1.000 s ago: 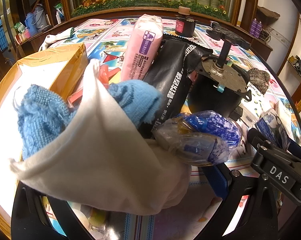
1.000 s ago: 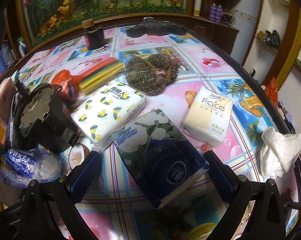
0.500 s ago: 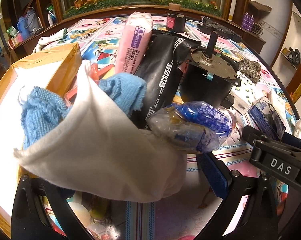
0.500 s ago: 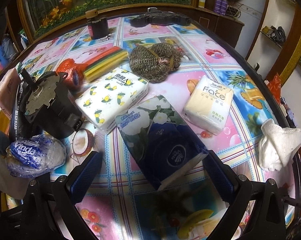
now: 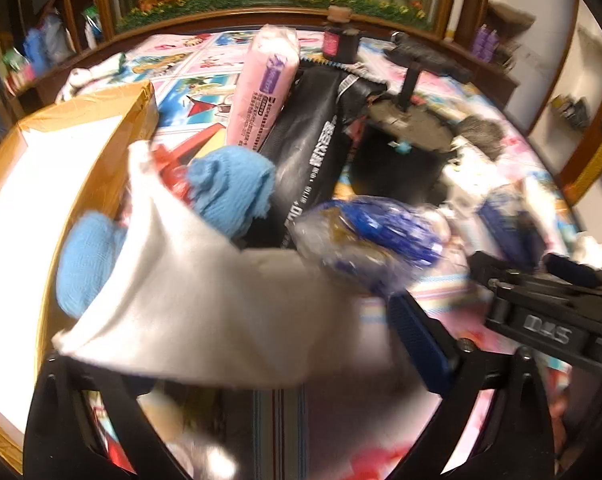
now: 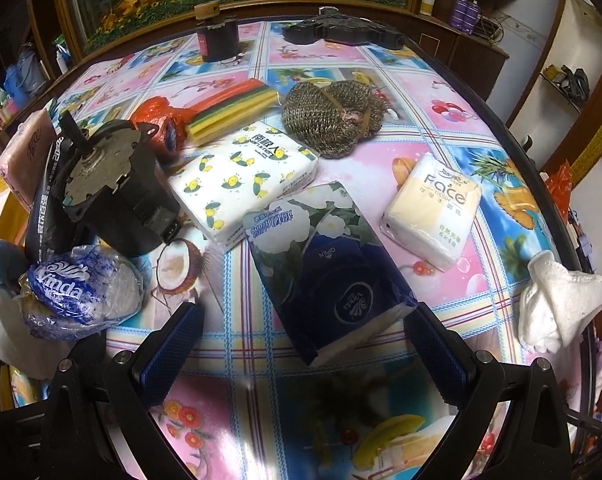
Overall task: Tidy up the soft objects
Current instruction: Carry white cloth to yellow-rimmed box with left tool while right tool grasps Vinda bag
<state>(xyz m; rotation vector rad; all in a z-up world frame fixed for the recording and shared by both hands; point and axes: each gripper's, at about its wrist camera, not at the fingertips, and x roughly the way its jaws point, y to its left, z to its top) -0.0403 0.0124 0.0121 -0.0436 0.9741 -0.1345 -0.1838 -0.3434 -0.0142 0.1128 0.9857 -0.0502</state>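
A white cloth point(image 5: 205, 312) lies draped across my left gripper point(image 5: 253, 320) and hides its left finger; the jaws stand wide, so it is open. Behind the cloth are a blue towel point(image 5: 233, 184) and a bagged Vinda paper roll point(image 5: 377, 236). This view is blurred by motion. My right gripper point(image 6: 303, 320) is open just short of a navy flowered tissue pack point(image 6: 329, 268), nothing between its fingers. Around that pack lie a lemon-print pack point(image 6: 241, 184), a cream Face pack point(image 6: 433, 208) and a white towel point(image 6: 553, 300) at the table's right edge.
An open cardboard box point(image 5: 81, 128) stands to the left. A pink tissue pack point(image 5: 265, 88) and a black pack point(image 5: 317, 148) lean behind the towel. A heavy black motor point(image 6: 113, 184), striped sponges point(image 6: 233, 112), a brown knitted bundle point(image 6: 329, 120) and a dark jar point(image 6: 217, 40) lie farther back.
The left gripper is swinging with the white cloth, and its view has blurred. The right gripper has drawn back a little from the navy pack, still open.
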